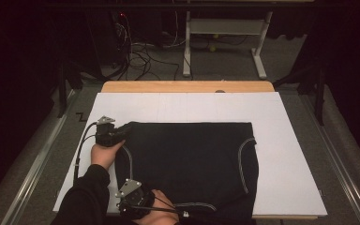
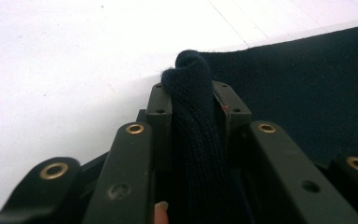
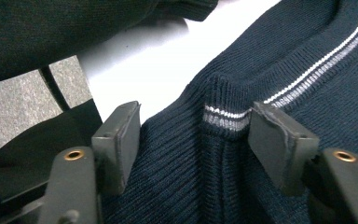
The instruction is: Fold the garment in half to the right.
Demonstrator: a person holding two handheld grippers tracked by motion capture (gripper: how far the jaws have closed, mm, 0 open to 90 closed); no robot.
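Sweater [image 1: 192, 159] fold pinched in left gripper [image 2: 193, 100] fingers, right gripper [image 3: 196, 135] fingers apparently half-open astride striped hem.

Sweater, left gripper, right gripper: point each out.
sweater [image 1: 192, 154], high view, middle of the dark knit body.
left gripper [image 2: 193, 100], left gripper view, pinched fabric fold.
right gripper [image 3: 193, 140], right gripper view, gap over striped edge.

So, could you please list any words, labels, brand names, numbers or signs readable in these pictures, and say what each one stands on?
None: no readable text stands on the dark knit sweater, the white board or either gripper.
The small black zigzag mark at the board's left edge is no legible letter or number.
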